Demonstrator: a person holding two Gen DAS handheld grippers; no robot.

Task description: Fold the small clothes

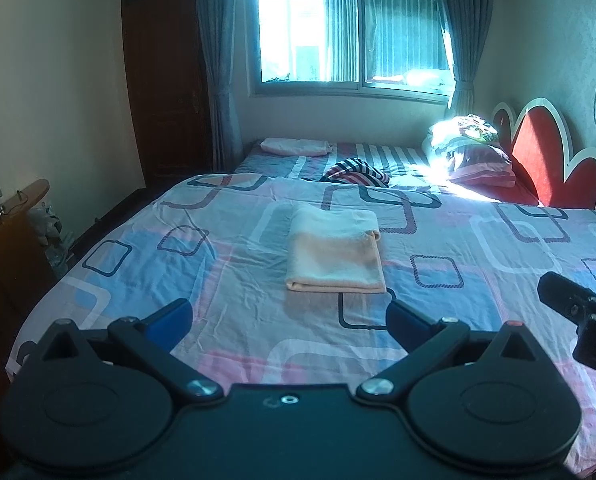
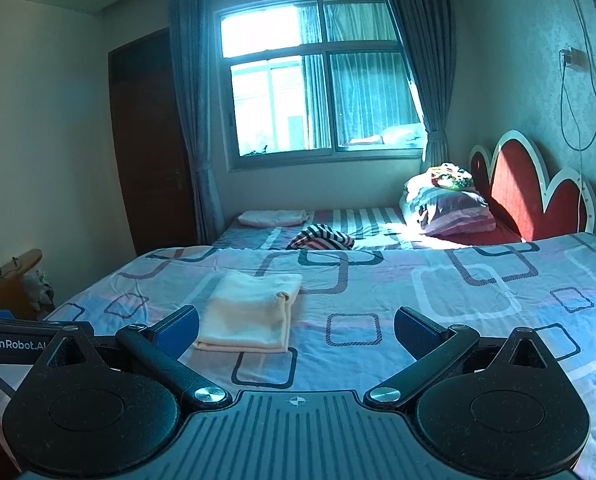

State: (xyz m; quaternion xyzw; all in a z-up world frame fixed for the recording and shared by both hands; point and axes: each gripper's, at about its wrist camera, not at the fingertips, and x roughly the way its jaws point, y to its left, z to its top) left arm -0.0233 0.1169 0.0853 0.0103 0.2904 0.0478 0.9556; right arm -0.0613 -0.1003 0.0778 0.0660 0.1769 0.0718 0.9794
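Observation:
A folded cream cloth (image 1: 335, 250) lies flat on the patterned bedsheet (image 1: 177, 264), straight ahead of my left gripper (image 1: 289, 318). That gripper is open and held just short of the cloth, nothing between its blue pads. In the right wrist view the same cloth (image 2: 251, 312) sits ahead and to the left. My right gripper (image 2: 295, 324) is open too, with its left pad (image 2: 181, 326) near the cloth's left edge and not touching it. The right gripper's body (image 1: 582, 316) shows at the right edge of the left wrist view.
A striped garment (image 1: 356, 171) lies bunched behind the cloth. A pink folded item (image 1: 295, 146) rests at the far end near the window. Pillows and bedding (image 1: 472, 148) pile against the red headboard (image 1: 546, 160). A wooden desk (image 1: 9, 216) stands left of the bed.

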